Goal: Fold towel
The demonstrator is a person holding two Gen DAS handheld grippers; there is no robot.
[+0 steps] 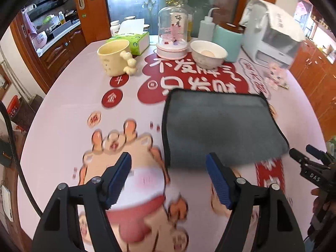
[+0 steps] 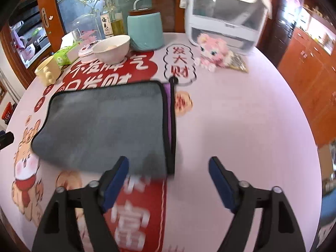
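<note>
Towel first: the grey plush towel with black edging (image 2: 105, 124) lies folded once on the pink printed tablecloth (image 2: 241, 126), a purple underside peeking out at its right edge. I hold my left gripper (image 1: 169, 161) and right gripper (image 2: 168, 163) spread open, empty, near its front edge, probably placed for another fold.
</note>
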